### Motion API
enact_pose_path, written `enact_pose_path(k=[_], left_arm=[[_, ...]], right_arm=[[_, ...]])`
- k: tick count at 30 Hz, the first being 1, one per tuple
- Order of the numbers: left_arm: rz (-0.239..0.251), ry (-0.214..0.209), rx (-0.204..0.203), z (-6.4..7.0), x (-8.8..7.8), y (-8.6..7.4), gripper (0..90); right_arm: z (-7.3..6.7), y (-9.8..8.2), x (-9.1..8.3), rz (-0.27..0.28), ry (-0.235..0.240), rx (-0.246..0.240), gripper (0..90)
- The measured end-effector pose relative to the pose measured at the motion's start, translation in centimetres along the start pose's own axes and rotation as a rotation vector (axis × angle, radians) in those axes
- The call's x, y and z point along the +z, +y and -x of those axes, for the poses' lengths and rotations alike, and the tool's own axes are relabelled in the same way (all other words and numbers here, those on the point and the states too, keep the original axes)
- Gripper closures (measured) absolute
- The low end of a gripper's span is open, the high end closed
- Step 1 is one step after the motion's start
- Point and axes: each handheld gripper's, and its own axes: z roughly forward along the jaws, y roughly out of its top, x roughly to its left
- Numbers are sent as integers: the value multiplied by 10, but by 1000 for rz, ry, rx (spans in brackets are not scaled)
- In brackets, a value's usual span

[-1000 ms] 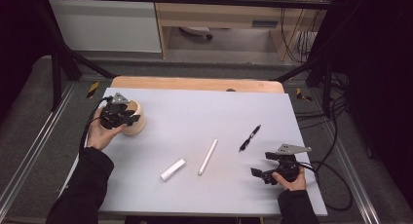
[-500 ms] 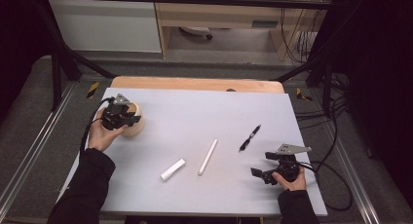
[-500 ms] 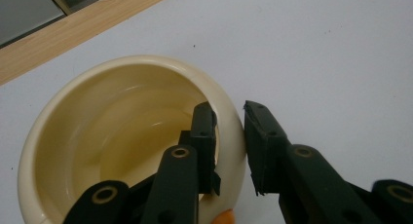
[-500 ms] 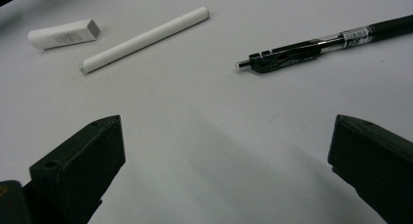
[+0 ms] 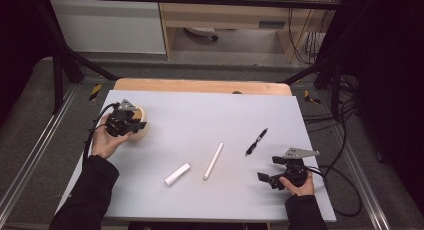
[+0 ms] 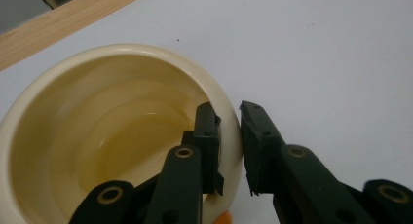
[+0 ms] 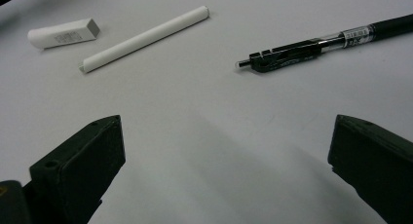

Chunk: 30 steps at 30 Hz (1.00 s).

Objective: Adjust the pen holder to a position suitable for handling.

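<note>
Left tool (image 6: 229, 151) has just closed onto the upright, upward-opening cream bowl's (image 6: 97, 136) rim.

left tongs (image 6: 229, 151) closed, pinching bowl (image 6: 97, 136) rim

The bowl (image 5: 137, 126) is cream-coloured, round and glossy, standing upright with its mouth up, at the left of the high view near the table's far left corner. In the left gripper view the bowl (image 6: 97, 136) fills the left half of the frame; its hollow looks empty, and its thick rim sits on the right, clamped between two black fingers (image 6: 207, 141).
</note>
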Motion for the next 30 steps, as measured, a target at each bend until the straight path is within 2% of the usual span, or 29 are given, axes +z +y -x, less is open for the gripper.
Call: enact_pose_path(k=[8,19,30], left_arm=[[-8,5,16,3,-1,0,785],[27,-14,23,10,-12,3,790],[72,-45,31,31,-20,11,792]], right_arm=[[0,0,0,0,1,1,7],[0,0,0,1,1,-1,7],[0,0,0,1,-1,-4,7]])
